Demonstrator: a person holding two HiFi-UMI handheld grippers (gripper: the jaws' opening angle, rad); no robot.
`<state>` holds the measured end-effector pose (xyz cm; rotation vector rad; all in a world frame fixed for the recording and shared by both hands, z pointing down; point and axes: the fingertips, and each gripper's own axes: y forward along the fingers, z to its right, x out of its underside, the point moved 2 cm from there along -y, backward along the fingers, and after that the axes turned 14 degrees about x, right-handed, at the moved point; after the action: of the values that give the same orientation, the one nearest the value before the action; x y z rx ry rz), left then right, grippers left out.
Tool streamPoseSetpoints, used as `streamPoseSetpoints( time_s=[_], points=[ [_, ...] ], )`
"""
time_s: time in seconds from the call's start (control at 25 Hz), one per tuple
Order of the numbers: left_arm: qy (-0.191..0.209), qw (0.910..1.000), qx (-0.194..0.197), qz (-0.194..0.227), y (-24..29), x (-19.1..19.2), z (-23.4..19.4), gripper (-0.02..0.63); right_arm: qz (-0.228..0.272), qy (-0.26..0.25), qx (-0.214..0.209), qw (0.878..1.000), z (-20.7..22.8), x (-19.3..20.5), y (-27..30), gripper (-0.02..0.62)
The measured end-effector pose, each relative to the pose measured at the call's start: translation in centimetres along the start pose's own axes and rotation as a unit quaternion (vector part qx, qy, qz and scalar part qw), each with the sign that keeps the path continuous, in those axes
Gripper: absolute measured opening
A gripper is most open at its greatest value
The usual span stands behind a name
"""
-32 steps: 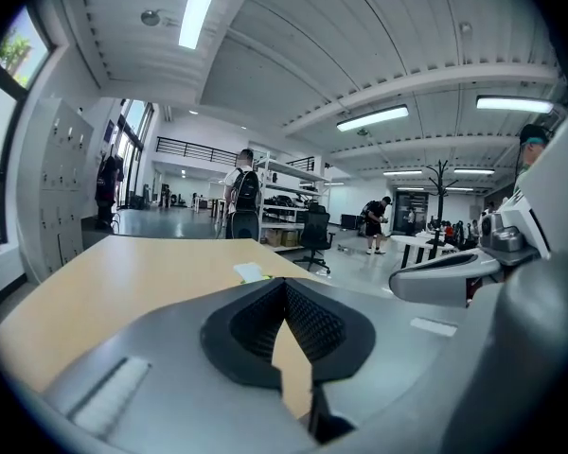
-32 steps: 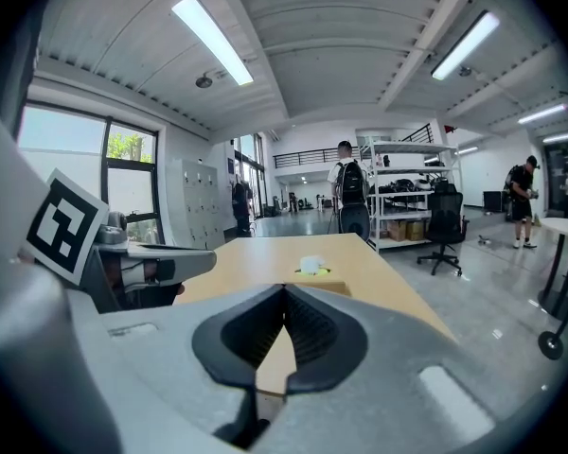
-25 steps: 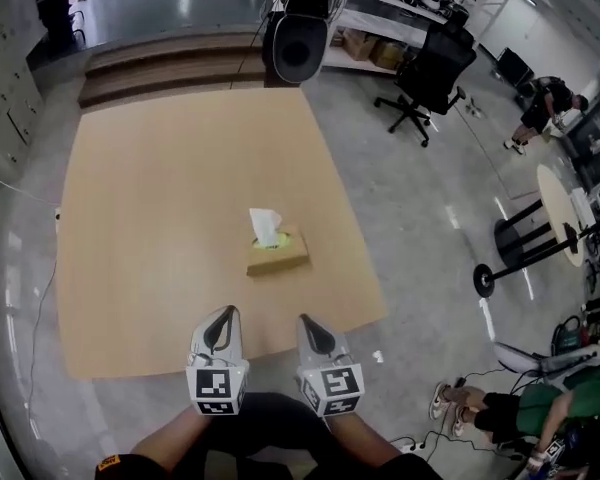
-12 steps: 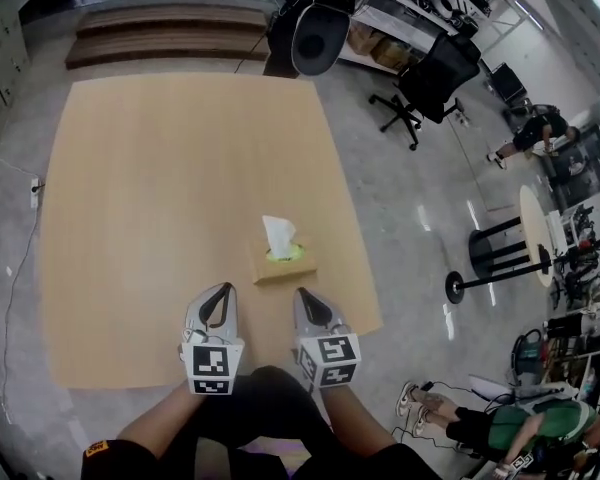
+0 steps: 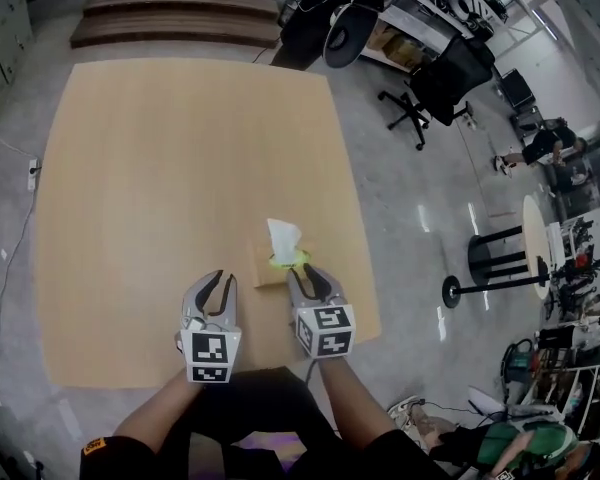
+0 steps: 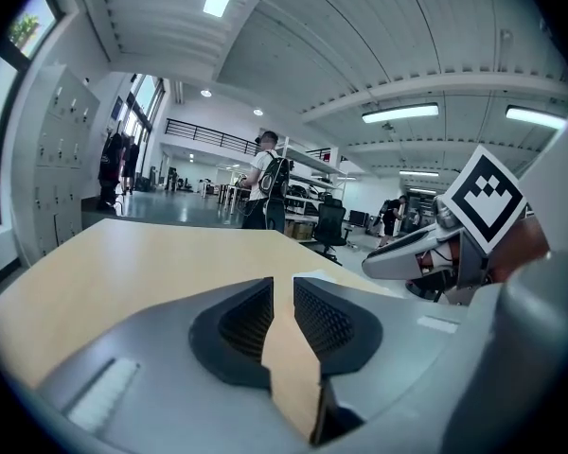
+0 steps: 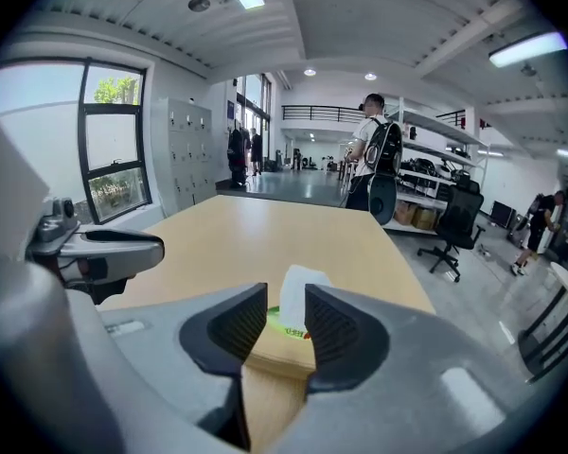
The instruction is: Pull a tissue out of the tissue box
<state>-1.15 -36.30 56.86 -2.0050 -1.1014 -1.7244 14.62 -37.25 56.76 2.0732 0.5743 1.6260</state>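
Note:
A tan tissue box [image 5: 268,268] with a green opening lies on the wooden table [image 5: 160,168], right of centre near the front. A white tissue [image 5: 283,238] stands up from it. My right gripper [image 5: 307,280] reaches the box's near edge. Its jaws have just been opening and stand apart with nothing between them. In the right gripper view the tissue [image 7: 299,294] and box [image 7: 282,346] show past the right gripper [image 7: 286,322]. My left gripper [image 5: 212,290] hovers left of the box, and the left gripper [image 6: 283,312] holds nothing in its narrow jaw gap.
The table's near edge [image 5: 140,376] lies just under both grippers, its right edge [image 5: 365,268] close to the box. On the floor to the right are a black office chair [image 5: 435,83] and a round-based stand [image 5: 480,258]. A seated person [image 5: 505,438] is lower right.
Both grippers have moved forward over the table toward the tissue box. The right one now sits at the box's near side with its jaws wider apart.

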Motion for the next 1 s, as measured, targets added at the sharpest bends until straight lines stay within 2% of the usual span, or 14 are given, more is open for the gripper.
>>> streamPoseSetpoints(
  time_s=[0.28, 0.52, 0.76, 0.84, 0.92, 1.0],
  points=[
    [0.001, 0.9997, -0.019, -0.012, 1.7, 0.1, -0.6, 0.084, -0.057, -0.017, -0.017, 0.998, 0.6, 1.3, 4.7, 0.149],
    [-0.012, 0.9991, -0.029, -0.028, 2.9, 0.9, -0.9, 0.081, -0.088, -0.025, -0.038, 0.995, 0.2, 2.0, 6.3, 0.152],
    [-0.004, 0.9988, -0.032, -0.037, 4.0, 1.4, -0.9, 0.075, -0.105, -0.029, -0.049, 0.993, -0.1, 2.8, 6.3, 0.144],
    [-0.009, 0.9986, -0.031, -0.042, 4.3, 1.5, -1.1, 0.069, -0.110, -0.034, -0.047, 0.992, -0.4, 2.7, 6.5, 0.121],
    [-0.013, 0.9983, -0.030, -0.048, 4.3, 1.9, -1.4, 0.060, -0.112, -0.039, -0.043, 0.992, -1.0, 2.9, 6.6, 0.038],
    [-0.013, 0.9982, -0.027, -0.053, 4.3, 2.2, -1.4, 0.058, -0.114, -0.041, -0.039, 0.992, -1.3, 3.3, 6.7, 0.001]
  ],
)
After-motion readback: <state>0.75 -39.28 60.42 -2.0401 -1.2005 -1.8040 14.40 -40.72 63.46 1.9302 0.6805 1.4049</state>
